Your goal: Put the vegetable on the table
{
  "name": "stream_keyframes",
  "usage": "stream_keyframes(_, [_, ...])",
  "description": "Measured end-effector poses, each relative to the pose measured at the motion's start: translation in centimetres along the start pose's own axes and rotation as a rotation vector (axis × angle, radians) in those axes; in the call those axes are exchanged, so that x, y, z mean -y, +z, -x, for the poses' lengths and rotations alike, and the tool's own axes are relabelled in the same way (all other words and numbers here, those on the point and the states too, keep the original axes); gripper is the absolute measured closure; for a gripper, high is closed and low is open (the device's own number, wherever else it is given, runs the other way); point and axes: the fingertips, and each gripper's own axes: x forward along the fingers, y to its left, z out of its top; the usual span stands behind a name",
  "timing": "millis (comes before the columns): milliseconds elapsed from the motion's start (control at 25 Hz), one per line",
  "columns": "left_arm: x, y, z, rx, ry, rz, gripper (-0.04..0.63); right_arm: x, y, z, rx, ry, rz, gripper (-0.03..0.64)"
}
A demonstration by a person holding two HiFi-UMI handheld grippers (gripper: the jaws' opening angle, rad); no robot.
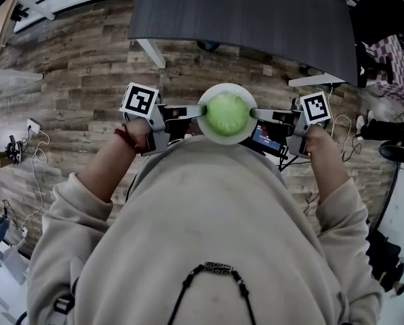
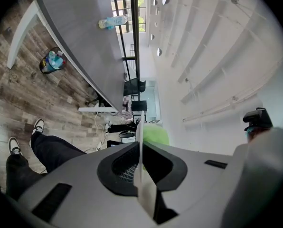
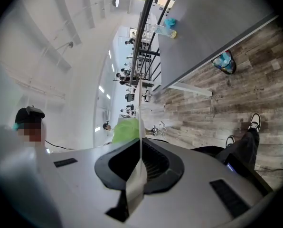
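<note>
A round pale green vegetable (image 1: 227, 113) lies on a white plate (image 1: 227, 89) held in the air in front of the person's chest. My left gripper (image 1: 202, 111) is shut on the plate's left rim and my right gripper (image 1: 254, 114) on its right rim. In the left gripper view the plate (image 2: 140, 146) stands edge-on between the jaws of the left gripper (image 2: 140, 167), the vegetable (image 2: 155, 135) just beyond. The right gripper view shows the same plate (image 3: 139, 127) edge-on in the right gripper (image 3: 140, 163), beside the vegetable (image 3: 125, 129). The dark grey table (image 1: 243, 12) lies ahead, apart from the plate.
The table stands on white legs (image 1: 151, 51) over a wood floor. A plastic bottle (image 2: 112, 21) lies on its top. A bin of bottles (image 2: 52, 61) sits under it. Cables (image 1: 32, 147) trail at the left; a chair with checked cloth (image 1: 392, 59) stands at the right.
</note>
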Motion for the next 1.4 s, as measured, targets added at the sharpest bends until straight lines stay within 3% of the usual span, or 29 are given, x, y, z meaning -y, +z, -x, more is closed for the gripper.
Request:
stream_keyframes(280, [0.7, 1.2, -1.4, 0.001, 0.015, -0.027, 0.568, 0.0, 1.1, 1.3, 0.020, 0.033, 0.016, 0.588])
stream_keyframes(720, [1.6, 7.4, -12.6, -0.022, 0.047, -0.017, 0.569, 2.0, 7.1, 12.4, 0.017, 0.024, 0.024, 0.588])
stream_keyframes(1000, [1.7, 8.8, -14.1, -0.009, 0.045, -0.014, 0.569, 2.2, 8.6, 14.1, 0.044, 0.033, 0.028, 0.588])
stream_keyframes(1400, [0.8, 15.0, -15.2, -0.094, 0.068, -0.023, 0.569, 3.5, 13.9, 15.0, 0.146, 0.025, 0.008, 0.588])
